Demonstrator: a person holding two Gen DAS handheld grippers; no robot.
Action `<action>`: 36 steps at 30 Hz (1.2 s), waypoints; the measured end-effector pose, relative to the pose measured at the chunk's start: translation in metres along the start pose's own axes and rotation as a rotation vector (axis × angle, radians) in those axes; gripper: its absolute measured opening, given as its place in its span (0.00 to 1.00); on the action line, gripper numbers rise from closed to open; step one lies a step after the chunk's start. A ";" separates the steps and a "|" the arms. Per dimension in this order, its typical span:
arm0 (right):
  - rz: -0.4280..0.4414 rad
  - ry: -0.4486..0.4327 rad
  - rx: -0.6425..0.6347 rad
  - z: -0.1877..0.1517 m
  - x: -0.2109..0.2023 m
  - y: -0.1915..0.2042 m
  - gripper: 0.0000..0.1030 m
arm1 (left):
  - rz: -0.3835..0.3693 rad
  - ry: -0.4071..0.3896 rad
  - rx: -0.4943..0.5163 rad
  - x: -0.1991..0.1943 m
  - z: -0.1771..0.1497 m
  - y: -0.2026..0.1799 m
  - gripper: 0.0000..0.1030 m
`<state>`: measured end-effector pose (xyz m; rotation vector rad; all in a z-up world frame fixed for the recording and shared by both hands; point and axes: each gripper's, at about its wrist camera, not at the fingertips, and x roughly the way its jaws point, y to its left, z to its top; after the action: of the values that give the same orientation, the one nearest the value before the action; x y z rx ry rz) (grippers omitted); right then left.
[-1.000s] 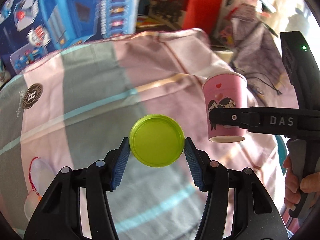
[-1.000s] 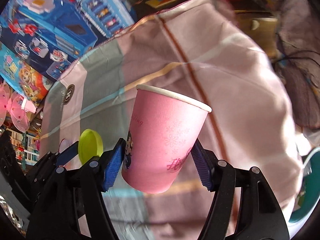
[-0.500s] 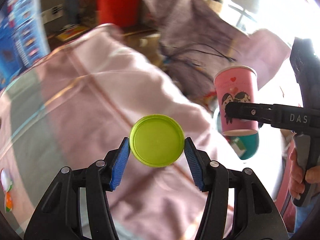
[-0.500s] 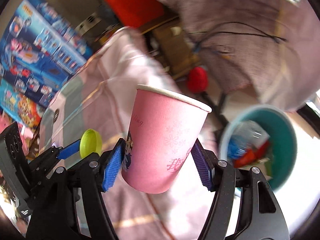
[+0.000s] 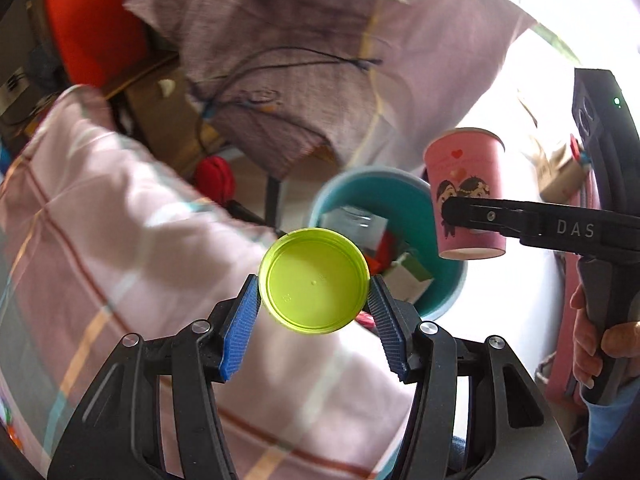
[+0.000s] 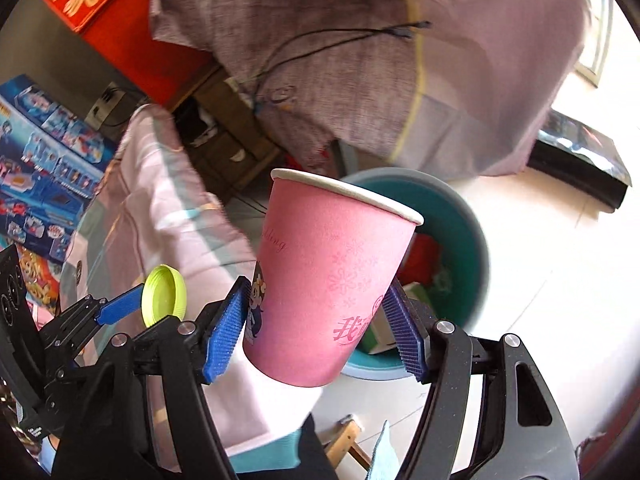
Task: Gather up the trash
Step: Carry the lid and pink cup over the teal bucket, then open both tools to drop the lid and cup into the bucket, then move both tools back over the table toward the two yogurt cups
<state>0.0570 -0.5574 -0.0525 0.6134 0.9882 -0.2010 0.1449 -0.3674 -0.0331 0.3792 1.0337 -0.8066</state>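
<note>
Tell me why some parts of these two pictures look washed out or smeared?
Left wrist view: sunlight bleaches the right side white; the bedsheet smears, while the green lid stays sharp. Right wrist view: the floor glares, the toy boxes blur, the pink cup is crisp; edges bend round.

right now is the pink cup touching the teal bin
Apart. In the left wrist view the pink cup, clamped in the right gripper, hangs in the air above the teal bin.

Green lid (image 5: 314, 280) and upright pink cup (image 6: 328, 284) held above teal bin (image 5: 448, 292).
</note>
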 end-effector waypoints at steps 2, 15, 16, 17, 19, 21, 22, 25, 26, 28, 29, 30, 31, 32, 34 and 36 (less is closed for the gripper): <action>-0.001 0.006 0.020 0.000 0.003 -0.013 0.62 | -0.004 0.023 0.022 0.012 0.003 -0.013 0.55; -0.033 0.042 0.078 0.011 0.021 -0.051 0.64 | -0.037 0.109 0.080 0.068 0.024 -0.051 0.55; -0.035 0.042 0.075 0.012 0.022 -0.051 0.64 | -0.042 0.111 0.083 0.070 0.025 -0.052 0.55; -0.036 0.043 0.074 0.014 0.023 -0.051 0.67 | -0.048 0.114 0.086 0.072 0.025 -0.054 0.55; -0.041 0.048 0.085 0.017 0.025 -0.053 0.71 | -0.060 0.126 0.085 0.077 0.028 -0.057 0.56; -0.039 0.046 0.102 0.019 0.025 -0.056 0.73 | -0.068 0.130 0.086 0.079 0.028 -0.058 0.61; -0.040 0.045 0.108 0.018 0.025 -0.058 0.73 | -0.067 0.130 0.086 0.079 0.028 -0.058 0.64; -0.042 0.054 0.135 0.018 0.026 -0.063 0.74 | -0.054 0.125 0.081 0.078 0.027 -0.056 0.72; -0.044 0.059 0.141 0.017 0.027 -0.065 0.75 | -0.050 0.124 0.079 0.077 0.026 -0.055 0.73; -0.046 0.067 0.151 0.016 0.028 -0.066 0.75 | -0.042 0.122 0.067 0.076 0.026 -0.050 0.76; -0.043 0.071 0.156 0.015 0.029 -0.067 0.76 | -0.039 0.120 0.059 0.075 0.027 -0.048 0.78; -0.043 0.073 0.160 0.015 0.029 -0.067 0.78 | -0.039 0.119 0.052 0.074 0.026 -0.046 0.79; -0.045 0.075 0.165 0.014 0.029 -0.067 0.79 | -0.037 0.118 0.047 0.074 0.026 -0.044 0.79; -0.044 0.076 0.168 0.014 0.029 -0.067 0.80 | -0.035 0.117 0.043 0.072 0.026 -0.042 0.79; -0.041 0.078 0.179 0.013 0.029 -0.067 0.81 | -0.033 0.114 0.039 0.070 0.026 -0.041 0.79; -0.042 0.079 0.181 0.013 0.027 -0.066 0.82 | -0.031 0.114 0.037 0.068 0.025 -0.040 0.80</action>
<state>0.0531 -0.6149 -0.0959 0.7711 1.0670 -0.3082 0.1483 -0.4375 -0.0774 0.4455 1.1342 -0.8406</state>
